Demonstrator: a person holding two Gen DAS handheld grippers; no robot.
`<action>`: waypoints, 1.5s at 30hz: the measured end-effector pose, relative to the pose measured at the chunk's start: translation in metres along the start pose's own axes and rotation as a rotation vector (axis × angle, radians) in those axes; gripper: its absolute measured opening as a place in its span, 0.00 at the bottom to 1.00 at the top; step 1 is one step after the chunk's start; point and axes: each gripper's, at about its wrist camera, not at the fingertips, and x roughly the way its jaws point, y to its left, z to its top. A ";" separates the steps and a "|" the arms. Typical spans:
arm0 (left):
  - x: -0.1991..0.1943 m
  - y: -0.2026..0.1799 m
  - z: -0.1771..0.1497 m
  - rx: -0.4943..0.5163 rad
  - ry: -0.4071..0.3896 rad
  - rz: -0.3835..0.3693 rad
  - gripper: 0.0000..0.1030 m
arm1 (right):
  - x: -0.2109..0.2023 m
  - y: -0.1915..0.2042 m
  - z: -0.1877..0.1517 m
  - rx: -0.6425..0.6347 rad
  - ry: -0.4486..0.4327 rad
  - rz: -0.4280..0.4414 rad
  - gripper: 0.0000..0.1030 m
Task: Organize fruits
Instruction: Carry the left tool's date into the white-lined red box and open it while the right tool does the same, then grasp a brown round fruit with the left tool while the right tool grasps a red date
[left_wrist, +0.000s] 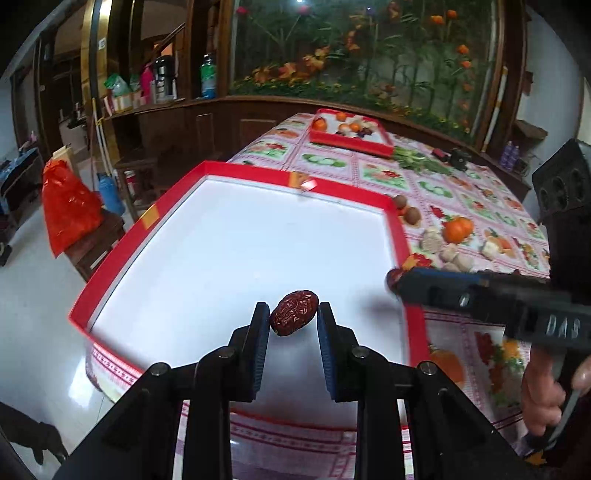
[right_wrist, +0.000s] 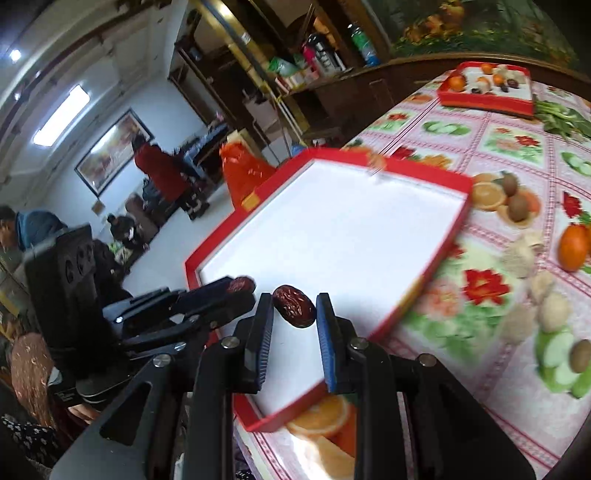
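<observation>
Now both tongs, left (left_wrist: 293, 318) and right (right_wrist: 294, 309), each pinch a red date (left_wrist: 293, 317) over the red-rimmed tray (left_wrist: 236, 170); I'd lower, then release gently.

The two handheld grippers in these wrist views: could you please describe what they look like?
Both are built alike. The left gripper and the right gripper each have black angular linkage arms joined by silver round-headed bolts, ending in two flat black fingers faced with ribbed blue pads. From the side, the right one's black body bears raised lettering reading DAS, and a boxy black housing with round holes sits at its rear.
</observation>
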 end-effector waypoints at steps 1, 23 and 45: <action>0.000 0.003 -0.001 -0.002 -0.002 0.007 0.25 | 0.005 0.002 0.000 0.003 0.010 -0.007 0.26; -0.027 -0.051 0.005 0.089 -0.053 -0.174 0.33 | -0.144 -0.090 -0.046 0.116 -0.230 -0.219 0.62; 0.011 -0.178 -0.001 0.308 0.110 -0.389 0.34 | -0.161 -0.188 -0.064 0.239 -0.057 -0.640 0.21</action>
